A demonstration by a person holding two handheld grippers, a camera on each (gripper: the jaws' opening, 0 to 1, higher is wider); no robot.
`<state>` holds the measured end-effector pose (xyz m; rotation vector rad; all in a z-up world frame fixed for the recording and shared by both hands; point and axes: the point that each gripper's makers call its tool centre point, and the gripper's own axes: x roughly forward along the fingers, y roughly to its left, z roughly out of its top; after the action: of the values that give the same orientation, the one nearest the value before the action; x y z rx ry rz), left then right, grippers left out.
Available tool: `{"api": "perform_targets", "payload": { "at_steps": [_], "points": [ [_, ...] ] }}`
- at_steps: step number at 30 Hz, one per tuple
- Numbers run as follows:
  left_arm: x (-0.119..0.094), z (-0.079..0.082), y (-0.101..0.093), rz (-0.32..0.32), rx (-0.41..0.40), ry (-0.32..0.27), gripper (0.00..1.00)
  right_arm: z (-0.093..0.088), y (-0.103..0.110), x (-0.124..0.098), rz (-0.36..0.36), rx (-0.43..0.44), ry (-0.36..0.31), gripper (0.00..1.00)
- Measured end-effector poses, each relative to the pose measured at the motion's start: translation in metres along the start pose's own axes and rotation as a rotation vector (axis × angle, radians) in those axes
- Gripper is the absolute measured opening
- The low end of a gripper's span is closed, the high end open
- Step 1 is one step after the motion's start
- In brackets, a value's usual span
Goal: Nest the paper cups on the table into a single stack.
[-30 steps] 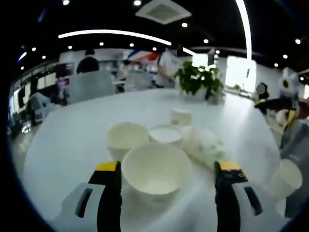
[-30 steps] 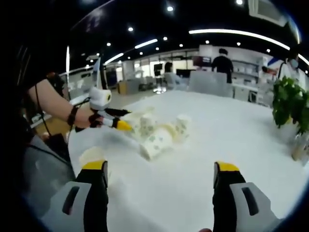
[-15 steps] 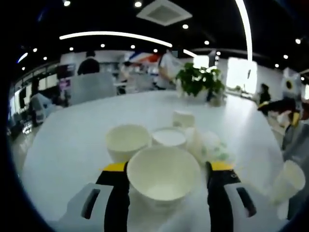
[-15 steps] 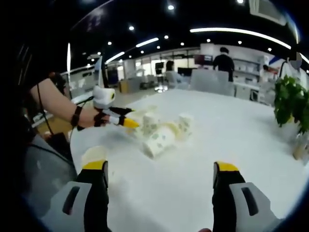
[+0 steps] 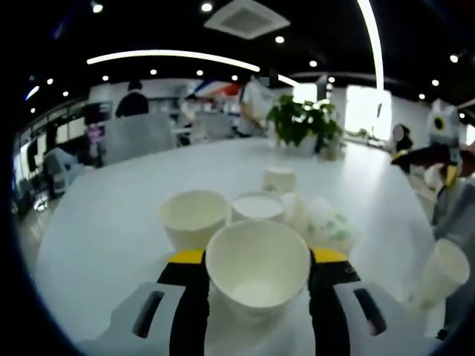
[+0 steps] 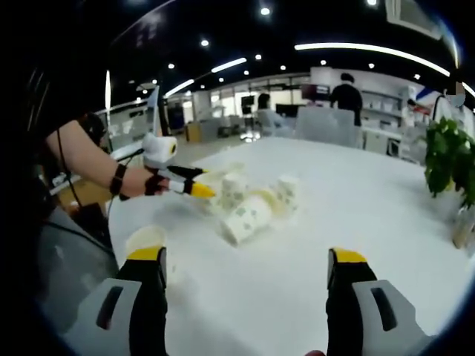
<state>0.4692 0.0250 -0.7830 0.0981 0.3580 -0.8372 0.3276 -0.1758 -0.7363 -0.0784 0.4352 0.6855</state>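
In the left gripper view my left gripper (image 5: 257,257) is shut on a white paper cup (image 5: 257,276) whose open mouth faces the camera. Behind it stand two more open cups (image 5: 194,217) (image 5: 257,207), a green-patterned cup (image 5: 327,226) lies on its side, and a small cup (image 5: 280,179) stands farther back. Another cup (image 5: 440,271) sits at the right edge. In the right gripper view my right gripper (image 6: 246,256) is open over the white table (image 6: 356,215). The left gripper (image 6: 194,189) reaches into the cup cluster (image 6: 249,213) from the left. A single cup (image 6: 145,239) stands by my left jaw.
A potted plant (image 5: 300,122) stands at the far side of the table, also seen as a plant (image 6: 447,159) at the right. A person's forearm (image 6: 82,159) holds the left gripper. Chairs and people are in the room behind. The table edge (image 6: 119,230) is near.
The left jaws have come together onto the nearest cup, which now sits between them. The right gripper stays open and has barely moved.
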Motion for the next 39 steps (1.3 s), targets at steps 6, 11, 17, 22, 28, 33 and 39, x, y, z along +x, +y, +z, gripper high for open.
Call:
{"api": "perform_targets", "payload": {
  "at_steps": [6,11,17,22,28,33,39],
  "points": [
    [-0.003,-0.002,0.0,-0.002,-0.007,0.004,0.49,-0.002,0.0,-0.002,-0.003,0.004,0.001,0.87],
    [-0.008,0.0,0.002,0.009,0.004,0.004,0.49,0.0,0.0,-0.002,-0.004,0.007,-0.005,0.87],
    [-0.017,0.008,0.001,0.014,0.009,-0.004,0.49,0.005,0.001,-0.001,-0.006,0.008,-0.022,0.87],
    [-0.026,0.017,-0.003,0.007,0.008,-0.015,0.49,0.009,0.004,0.001,-0.001,0.004,-0.028,0.87],
    [-0.038,0.03,-0.012,-0.005,0.039,-0.023,0.48,0.01,0.01,0.002,0.002,-0.007,-0.032,0.86],
    [-0.049,0.045,-0.021,-0.006,0.049,-0.039,0.49,0.007,0.016,0.002,0.005,-0.006,-0.033,0.86],
    [-0.057,0.058,-0.041,-0.036,0.06,-0.056,0.48,0.006,0.021,0.003,0.004,-0.004,-0.038,0.87]
  ]
}}
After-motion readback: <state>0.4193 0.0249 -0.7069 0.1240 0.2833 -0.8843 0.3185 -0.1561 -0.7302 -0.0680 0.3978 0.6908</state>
